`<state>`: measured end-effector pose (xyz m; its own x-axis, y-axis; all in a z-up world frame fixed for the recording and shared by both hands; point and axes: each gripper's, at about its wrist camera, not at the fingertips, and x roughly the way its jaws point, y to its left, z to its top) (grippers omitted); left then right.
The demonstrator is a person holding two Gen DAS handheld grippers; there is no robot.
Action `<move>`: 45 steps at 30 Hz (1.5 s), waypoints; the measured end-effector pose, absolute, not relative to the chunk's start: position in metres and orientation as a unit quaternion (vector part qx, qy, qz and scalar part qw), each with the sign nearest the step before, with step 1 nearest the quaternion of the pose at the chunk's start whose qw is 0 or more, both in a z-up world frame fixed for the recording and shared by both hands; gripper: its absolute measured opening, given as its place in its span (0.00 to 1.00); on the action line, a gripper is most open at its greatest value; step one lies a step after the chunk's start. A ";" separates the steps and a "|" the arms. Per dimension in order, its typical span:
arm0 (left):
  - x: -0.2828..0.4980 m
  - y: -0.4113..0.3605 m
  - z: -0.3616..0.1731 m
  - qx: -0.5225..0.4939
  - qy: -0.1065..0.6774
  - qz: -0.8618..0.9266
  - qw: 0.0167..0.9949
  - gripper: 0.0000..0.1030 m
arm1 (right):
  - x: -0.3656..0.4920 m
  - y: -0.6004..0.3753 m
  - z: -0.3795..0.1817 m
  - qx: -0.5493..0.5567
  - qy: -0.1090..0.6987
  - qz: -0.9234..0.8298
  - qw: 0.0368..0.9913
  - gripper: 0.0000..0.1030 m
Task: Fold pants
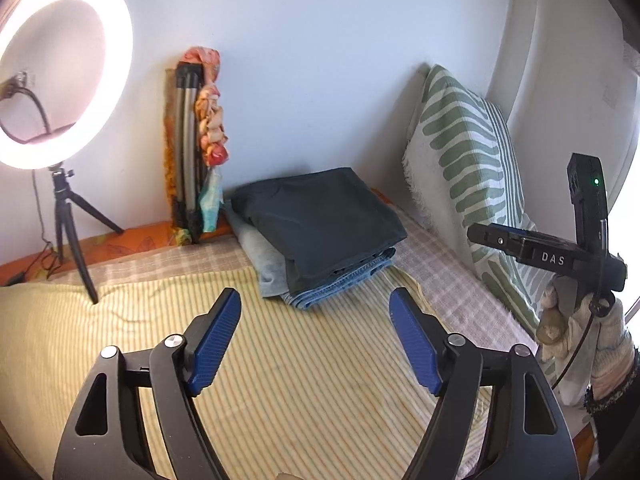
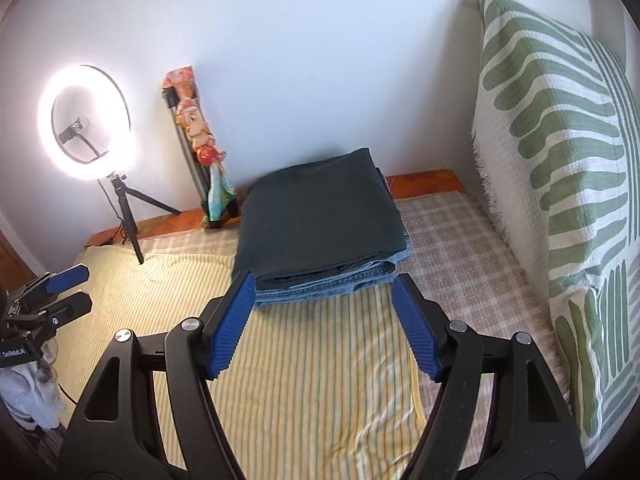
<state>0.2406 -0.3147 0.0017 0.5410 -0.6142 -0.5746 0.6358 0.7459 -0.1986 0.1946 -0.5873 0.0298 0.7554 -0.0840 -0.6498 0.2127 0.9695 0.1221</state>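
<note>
A stack of folded clothes lies at the back of the bed. Dark folded pants (image 1: 320, 216) (image 2: 320, 224) lie on top, over blue jeans (image 1: 340, 284) (image 2: 320, 286) and a grey garment (image 1: 264, 264). My left gripper (image 1: 316, 304) is open and empty above the yellow striped sheet (image 1: 280, 380), short of the stack. My right gripper (image 2: 324, 284) is open and empty, its fingertips either side of the stack's near edge, not touching. The left gripper also shows in the right wrist view (image 2: 68, 292) at the left edge.
A lit ring light on a tripod (image 1: 60, 80) (image 2: 86, 124) stands at the back left. A folded stand wrapped in floral cloth (image 1: 200, 140) (image 2: 200, 148) leans on the wall. A green patterned cushion (image 1: 472, 168) (image 2: 560, 160) stands on the right.
</note>
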 end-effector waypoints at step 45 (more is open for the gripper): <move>0.173 -0.213 -0.050 0.058 0.292 -0.291 0.909 0.88 | 0.128 -0.431 -0.026 0.033 0.260 -0.144 0.954 0.93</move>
<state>0.1725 -0.2133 -0.0495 0.6601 -0.4946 -0.5654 0.5628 0.8241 -0.0638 0.1280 -0.4308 -0.0257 0.8235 -0.2572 -0.5056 0.2914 0.9565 -0.0119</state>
